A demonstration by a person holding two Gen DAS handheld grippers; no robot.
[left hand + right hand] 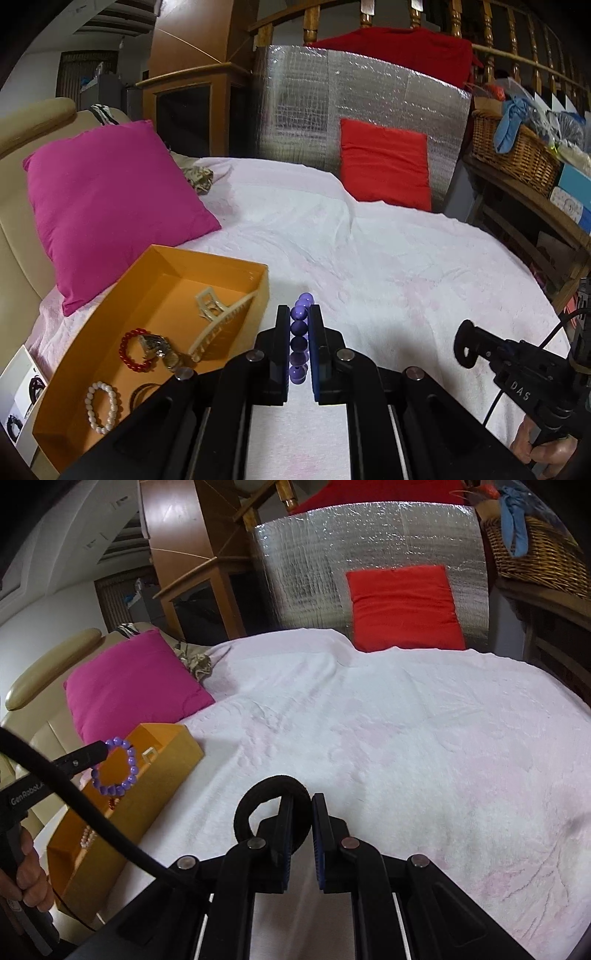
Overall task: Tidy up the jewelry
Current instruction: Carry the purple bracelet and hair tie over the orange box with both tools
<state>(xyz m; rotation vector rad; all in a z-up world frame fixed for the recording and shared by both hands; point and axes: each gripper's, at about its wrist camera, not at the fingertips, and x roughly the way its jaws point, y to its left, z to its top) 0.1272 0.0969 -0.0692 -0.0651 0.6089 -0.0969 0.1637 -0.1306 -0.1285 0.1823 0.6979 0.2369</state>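
Because the left hand-held gripper point(299, 314) pinches the purple bracelet point(300, 332) edge-on, its own camera shows only a stacked line of beads; the right view reveals the full ring point(114, 768) hanging above the orange box point(147, 775). The right hand-held gripper point(301, 805) is clamped on a black hair tie point(258, 794), partly hidden behind one finger. Only the left view shows the box's contents, left of the gripper: red bracelet point(133, 350), white bracelet point(101, 406), hair claw point(218, 317).
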